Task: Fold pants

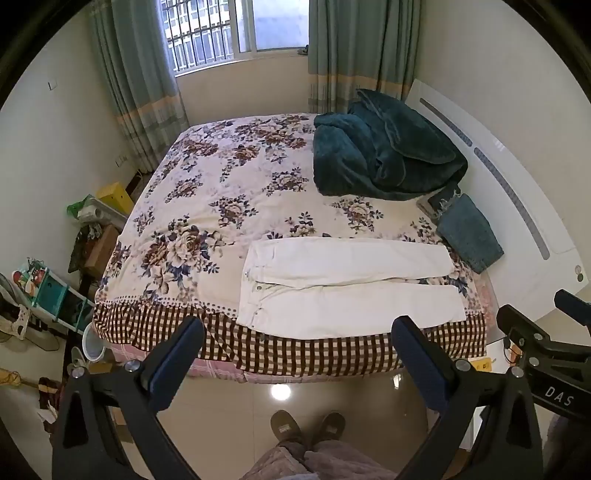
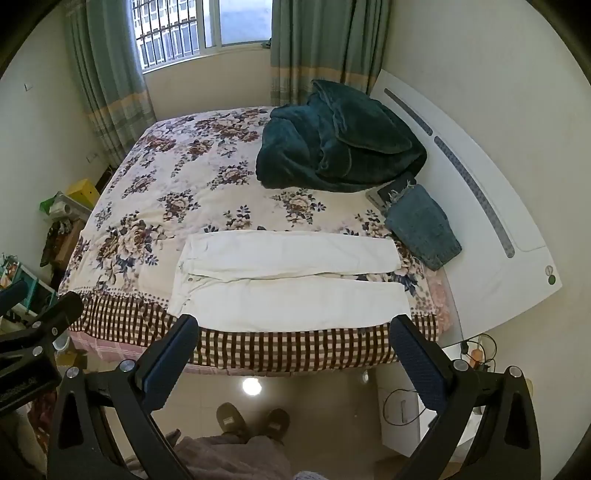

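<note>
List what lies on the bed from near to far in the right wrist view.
white pants → folded jeans → dark green blanket

You're facing a bed with a floral cover (image 1: 221, 192) and a brown checked border (image 1: 332, 354). At one o'clock on it sits a heaped dark teal blanket (image 1: 384, 151), with folded blue jeans (image 1: 469, 232) just beside it toward three o'clock, near the white headboard (image 1: 517, 206). At twelve o'clock, a barred window (image 1: 207, 33) between green curtains (image 1: 136, 74). At nine o'clock, a yellow box (image 1: 114, 197). At six o'clock, brown slippers (image 1: 288, 428) on a glossy tiled floor (image 1: 229, 413).
</note>
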Available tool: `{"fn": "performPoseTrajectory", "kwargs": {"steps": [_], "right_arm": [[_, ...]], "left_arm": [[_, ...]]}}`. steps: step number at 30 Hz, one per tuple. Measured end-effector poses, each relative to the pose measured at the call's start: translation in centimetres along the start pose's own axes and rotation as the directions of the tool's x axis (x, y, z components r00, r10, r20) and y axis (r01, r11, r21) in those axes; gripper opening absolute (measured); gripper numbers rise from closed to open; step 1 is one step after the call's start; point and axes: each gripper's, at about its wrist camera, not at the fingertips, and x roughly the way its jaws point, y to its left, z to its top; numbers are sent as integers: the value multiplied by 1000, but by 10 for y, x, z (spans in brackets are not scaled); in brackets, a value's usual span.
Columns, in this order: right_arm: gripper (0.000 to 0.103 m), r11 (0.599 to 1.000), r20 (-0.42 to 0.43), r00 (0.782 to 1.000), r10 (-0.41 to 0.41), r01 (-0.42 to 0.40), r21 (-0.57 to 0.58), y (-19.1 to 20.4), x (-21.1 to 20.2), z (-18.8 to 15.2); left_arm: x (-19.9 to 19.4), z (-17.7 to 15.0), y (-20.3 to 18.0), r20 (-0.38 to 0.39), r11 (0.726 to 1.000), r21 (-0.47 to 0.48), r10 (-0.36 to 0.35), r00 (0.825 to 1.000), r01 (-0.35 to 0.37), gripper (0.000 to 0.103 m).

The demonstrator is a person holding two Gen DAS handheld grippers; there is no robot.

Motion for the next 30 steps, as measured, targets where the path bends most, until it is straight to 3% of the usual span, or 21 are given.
{"fn": "performPoseTrajectory", "kwargs": {"steps": [30], "right_arm": [[103, 1000, 2, 1000, 3, -3, -3, 4, -5, -1]], "left_arm": [[-6, -1, 3, 21, 1000, -16, 0, 1000, 1, 103]]}}
